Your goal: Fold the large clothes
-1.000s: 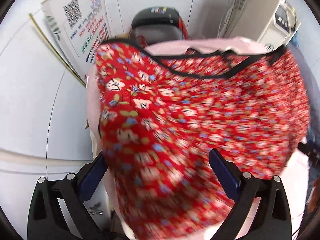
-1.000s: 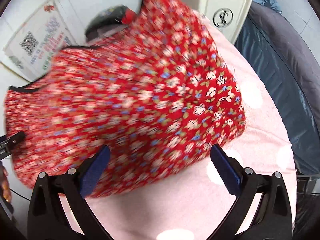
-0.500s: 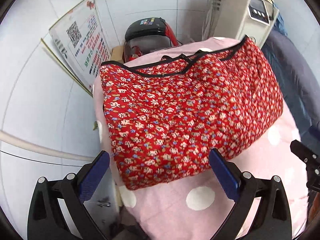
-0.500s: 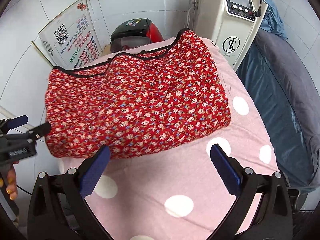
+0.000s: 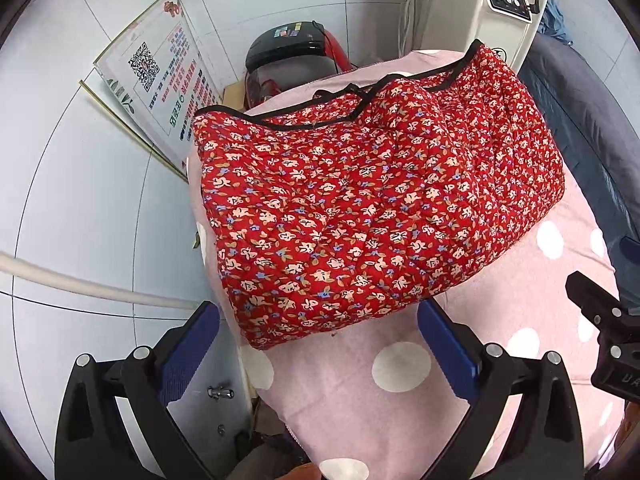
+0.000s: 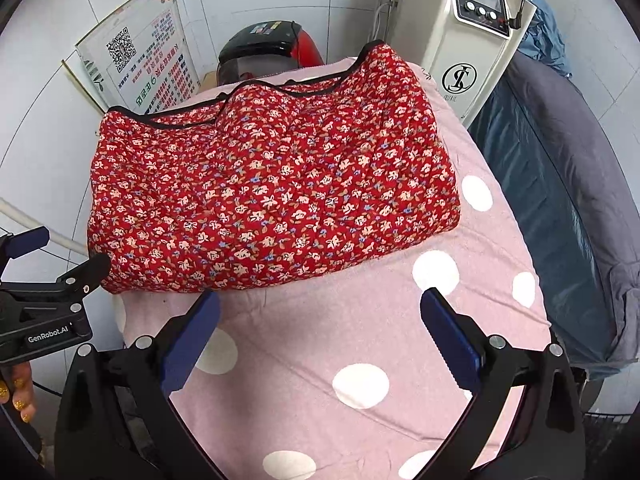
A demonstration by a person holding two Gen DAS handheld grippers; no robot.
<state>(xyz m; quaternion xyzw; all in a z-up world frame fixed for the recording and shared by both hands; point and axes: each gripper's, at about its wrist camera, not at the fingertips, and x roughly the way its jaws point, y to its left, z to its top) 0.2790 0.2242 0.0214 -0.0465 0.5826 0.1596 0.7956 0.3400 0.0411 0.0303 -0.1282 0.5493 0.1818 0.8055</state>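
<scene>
Red floral garment (image 5: 376, 216), one only, folded into a thick rectangle, lying on the far half of a pink bench cover with white dots (image 5: 400, 392), black trim along its far edge.

From the left wrist view: left gripper (image 5: 318, 344) hanging over the near left corner of the bench, jaws spread wide, nothing between them, blue pads just short of the garment's near edge. Visible here only: a white pipe (image 5: 80, 284) crossing the tiled wall on the left, and the bench's side below it. Right gripper (image 5: 608, 320) in part at the right margin, dark and edge-on.

From the right wrist view: right gripper (image 6: 320, 332) over the bare near half of the cover, jaws likewise wide apart and empty, clear of the garment (image 6: 272, 184). Left gripper (image 6: 52, 264) seen at the left margin, jaws parted, one tip just beside the garment's near left corner; contact impossible to tell. Shown more fully here: a white machine with three knobs (image 6: 476, 24) at the far right corner, and grey-blue bedding (image 6: 560, 184) alongside.

Common to both: one poster with a QR code (image 6: 136, 64), one black-and-red appliance (image 6: 264, 48) behind the bench.
</scene>
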